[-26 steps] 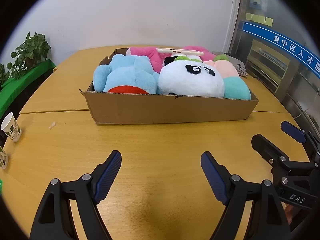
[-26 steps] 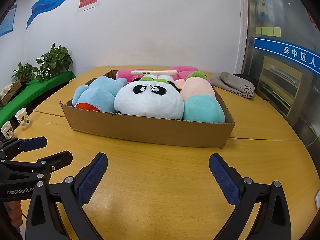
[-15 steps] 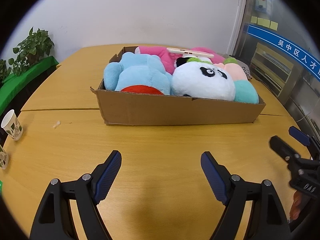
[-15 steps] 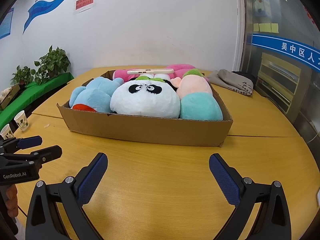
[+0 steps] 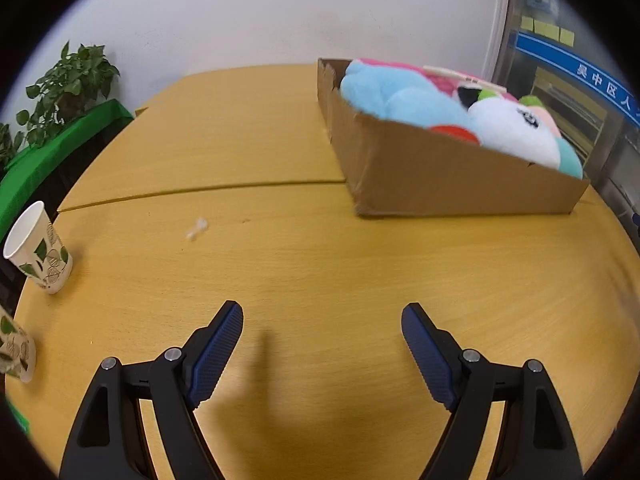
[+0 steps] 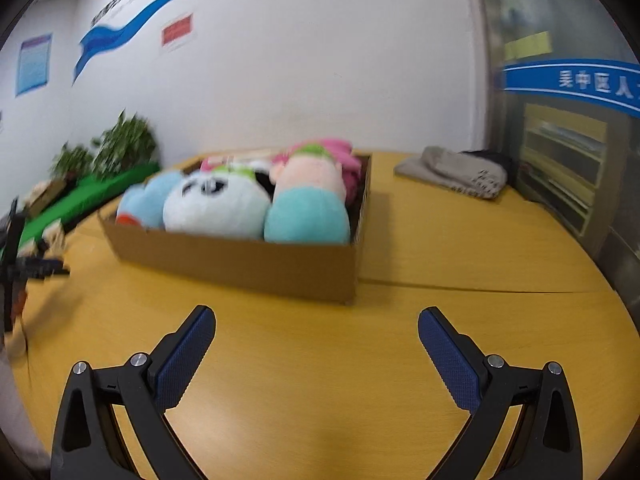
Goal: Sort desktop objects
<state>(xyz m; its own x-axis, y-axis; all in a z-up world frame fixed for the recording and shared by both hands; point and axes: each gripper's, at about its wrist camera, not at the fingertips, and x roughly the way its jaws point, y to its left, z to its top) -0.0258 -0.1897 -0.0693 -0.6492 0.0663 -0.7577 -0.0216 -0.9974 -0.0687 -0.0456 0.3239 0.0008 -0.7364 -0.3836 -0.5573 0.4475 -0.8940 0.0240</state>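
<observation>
A cardboard box [image 5: 440, 172] stands on the wooden table [image 5: 280, 264], full of plush toys: a light blue one [image 5: 400, 96], a white panda [image 5: 516, 132] and a pink one at the back. The right wrist view shows the box [image 6: 248, 258], the panda [image 6: 216, 208] and a peach and teal plush [image 6: 308, 200]. My left gripper [image 5: 322, 320] is open and empty above bare table, left of the box. My right gripper [image 6: 316, 324] is open and empty, in front of the box's right corner. The left gripper shows blurred at the far left of the right wrist view [image 6: 24, 268].
Two paper cups [image 5: 38, 248] stand at the table's left edge, with a small white scrap [image 5: 198, 228] nearby. Potted plants [image 5: 68, 88] and a green ledge lie beyond the left edge. Folded grey cloth [image 6: 452, 172] lies at the back right, near a glass cabinet.
Both grippers have swung apart: the left view turned left, so the box slid to the right; the right view turned right, so the box slid left. Both stay open.
</observation>
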